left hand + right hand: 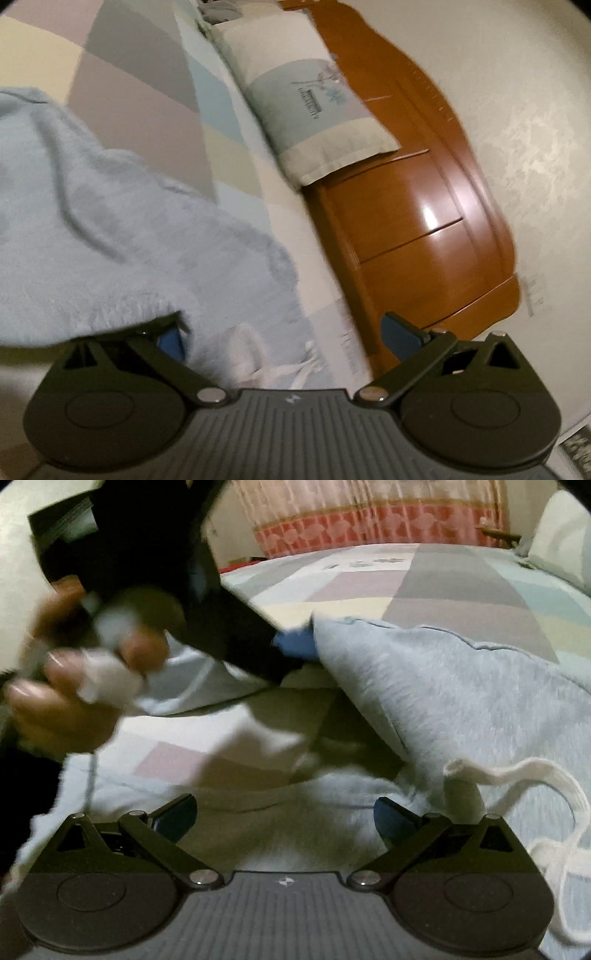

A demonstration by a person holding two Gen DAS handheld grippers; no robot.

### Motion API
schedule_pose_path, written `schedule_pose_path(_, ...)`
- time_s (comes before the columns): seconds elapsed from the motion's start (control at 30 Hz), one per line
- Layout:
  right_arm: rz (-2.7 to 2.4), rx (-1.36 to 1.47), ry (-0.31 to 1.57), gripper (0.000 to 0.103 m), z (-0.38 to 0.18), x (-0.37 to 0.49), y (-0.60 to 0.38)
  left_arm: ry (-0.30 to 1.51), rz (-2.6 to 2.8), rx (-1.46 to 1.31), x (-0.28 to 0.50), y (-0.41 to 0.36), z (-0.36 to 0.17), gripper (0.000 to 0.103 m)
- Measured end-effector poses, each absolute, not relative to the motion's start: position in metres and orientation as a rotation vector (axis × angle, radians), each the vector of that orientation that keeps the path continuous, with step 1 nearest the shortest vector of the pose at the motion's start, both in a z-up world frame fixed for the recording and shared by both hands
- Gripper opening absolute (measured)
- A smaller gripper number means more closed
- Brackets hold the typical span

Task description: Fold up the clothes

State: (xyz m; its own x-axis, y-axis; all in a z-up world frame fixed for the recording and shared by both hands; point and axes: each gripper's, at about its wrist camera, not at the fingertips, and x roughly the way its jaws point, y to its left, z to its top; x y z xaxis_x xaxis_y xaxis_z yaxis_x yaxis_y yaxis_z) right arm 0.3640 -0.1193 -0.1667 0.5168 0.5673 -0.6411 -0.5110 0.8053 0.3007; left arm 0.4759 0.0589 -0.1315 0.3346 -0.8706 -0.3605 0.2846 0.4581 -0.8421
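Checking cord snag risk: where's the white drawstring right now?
Right wrist view, right side: the white drawstring loops over the light blue garment on the bed, just beyond the open right gripper.

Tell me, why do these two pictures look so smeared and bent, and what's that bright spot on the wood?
Left wrist view: motion smear softens the pillow, the fisheye lens bows the wooden headboard, and the bright spot is lamp glare on its varnish. Right wrist view: the hand is the most blurred, and a dark shadow lies under the lifted light blue garment.
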Motion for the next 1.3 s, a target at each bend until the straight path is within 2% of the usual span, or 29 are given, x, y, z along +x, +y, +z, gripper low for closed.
schedule_pose_path(0.13, 0.612, 0.055, 0.837, 0.103, -0.176, 0.356, -0.115, 0.969, -0.779, -0.688, 0.455, 0.079, -0.138, 0.101)
schedule_pose_path(0.3, 0.704, 0.043, 0.834, 0.103, -0.155, 0.328, -0.123, 0.985, -0.687, -0.569, 0.418, 0.093, -0.133, 0.101)
schedule_pose_path(0.53, 0.389, 0.133, 0.793, 0.103, -0.129, 0.294, -0.251, 0.930, -0.715, -0.319, 0.366, 0.051, -0.114, 0.102)
schedule_pose_path(0.7, 0.214, 0.268, 0.727, 0.103, -0.120, 0.295, -0.342, 0.929, -0.770, -0.249, 0.352, 0.012, -0.127, 0.102)
schedule_pose_path(0.73, 0.195, 0.284, 0.722, 0.102, -0.119, 0.300, -0.353, 0.949, -0.752, -0.259, 0.354, 0.008, -0.135, 0.102)
schedule_pose_path(0.8, 0.153, 0.289, 0.734, 0.090, -0.125, 0.316, -0.374, 0.980, -0.697, -0.277, 0.357, 0.010, -0.148, 0.102)
schedule_pose_path(0.87, 0.107, 0.283, 0.764, 0.069, -0.135, 0.338, -0.390, 0.984, -0.662, -0.299, 0.357, 0.014, -0.157, 0.102)
schedule_pose_path(1.03, 0.135, 0.239, 0.822, 0.068, -0.159, 0.378, -0.389, 0.986, -0.633, -0.342, 0.351, 0.021, -0.157, 0.102)
schedule_pose_path(1.07, 0.162, 0.223, 0.836, 0.075, -0.162, 0.384, -0.380, 0.985, -0.631, -0.340, 0.351, 0.021, -0.157, 0.102)
schedule_pose_path(1.2, 0.106, -0.067, 0.850, 0.072, -0.171, 0.391, -0.351, 0.977, -0.611, -0.317, 0.351, 0.018, -0.154, 0.102)
schedule_pose_path(1.3, 0.067, -0.004, 0.841, 0.074, -0.170, 0.400, -0.373, 0.975, -0.582, -0.291, 0.350, 0.016, -0.152, 0.102)
